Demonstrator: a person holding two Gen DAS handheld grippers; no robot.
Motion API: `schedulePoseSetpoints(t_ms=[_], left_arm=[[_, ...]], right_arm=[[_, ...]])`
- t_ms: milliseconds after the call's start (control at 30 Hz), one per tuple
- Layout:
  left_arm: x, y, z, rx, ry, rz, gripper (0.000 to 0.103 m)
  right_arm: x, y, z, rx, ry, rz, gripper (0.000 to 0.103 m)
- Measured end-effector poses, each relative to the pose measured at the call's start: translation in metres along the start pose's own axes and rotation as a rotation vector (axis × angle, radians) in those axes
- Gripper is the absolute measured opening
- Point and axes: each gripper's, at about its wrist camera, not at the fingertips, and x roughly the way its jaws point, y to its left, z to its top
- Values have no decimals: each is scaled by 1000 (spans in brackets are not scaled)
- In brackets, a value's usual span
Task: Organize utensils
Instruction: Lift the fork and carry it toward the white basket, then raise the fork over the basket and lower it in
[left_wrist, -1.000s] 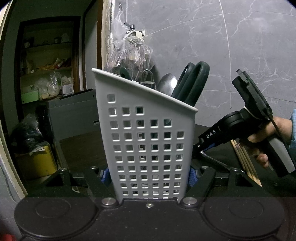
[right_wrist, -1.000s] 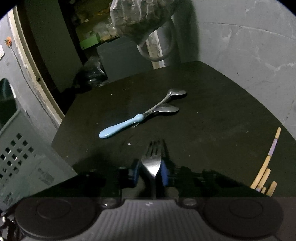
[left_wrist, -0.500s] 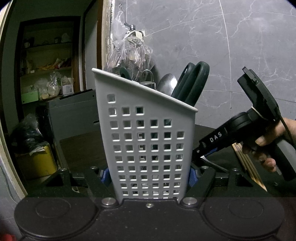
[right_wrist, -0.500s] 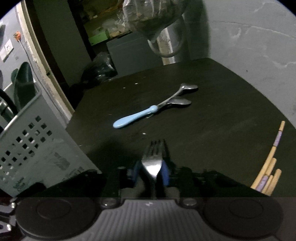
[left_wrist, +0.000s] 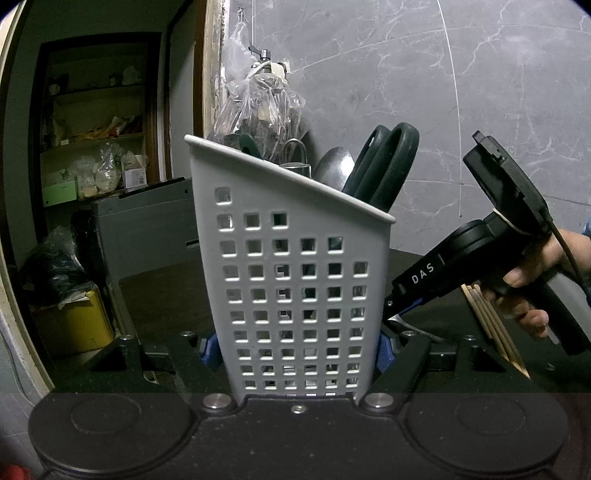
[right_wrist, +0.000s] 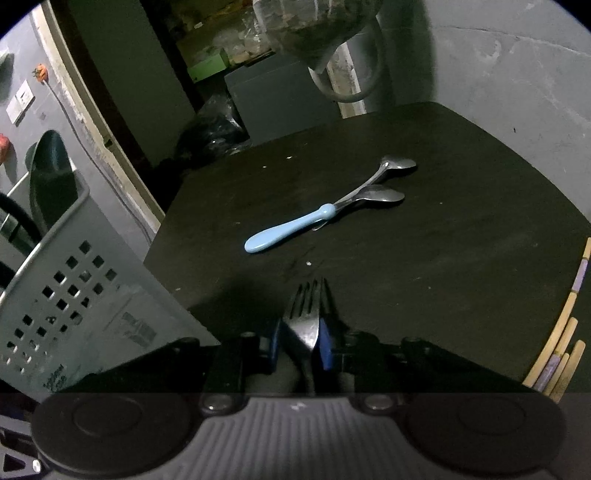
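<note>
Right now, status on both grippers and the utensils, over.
Left gripper clamped on white caddy. Right gripper pinching fork, jaws just closed further. Spoons and chopsticks left on the table. Path unobstructed.

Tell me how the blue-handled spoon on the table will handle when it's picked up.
The blue-handled spoon is probably stiff. Its smooth, rounded handle may slip or twist between pads. It crosses another spoon, so lifting it will likely nudge that one.
</note>
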Motion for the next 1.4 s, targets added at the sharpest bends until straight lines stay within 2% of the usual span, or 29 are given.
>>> schedulePoseSetpoints(t_ms=[233, 433, 500, 567, 700, 867, 967, 1167, 1333, 1367, 1400], left_arm=[[0, 0, 0, 0, 0, 1, 76], [0, 1, 0, 1, 0, 1, 76], [0, 1, 0, 1, 0, 1, 76], [0, 1, 0, 1, -1, 1, 76], [0, 0, 0, 0, 0, 0, 76], [0, 0, 0, 0, 0, 0, 76], [0, 0, 0, 1, 0, 0, 76], [0, 1, 0, 0, 0, 0, 76], [0, 0, 0, -1, 0, 0, 76], [0, 0, 0, 0, 0, 0, 76], [0, 0, 0, 0, -1, 0, 76]], right_arm=[[-2, 22, -3, -122, 6, -76, 24], [-2, 31, -5, -180, 15, -98, 25], [-1, 31, -5, -185, 29, -94, 30], [-1, 30, -5, -188, 34, -65, 38], [2, 24, 1, -163, 55, -3, 39], [7, 1, 15, -56, 95, 124, 39], [10, -9, 19, -16, 107, 143, 25], [11, -8, 17, -31, 106, 150, 21], [10, -12, 19, 29, 105, 140, 18], [9, -15, 19, 51, 100, 138, 5], [8, -19, 19, 77, 95, 139, 4]])
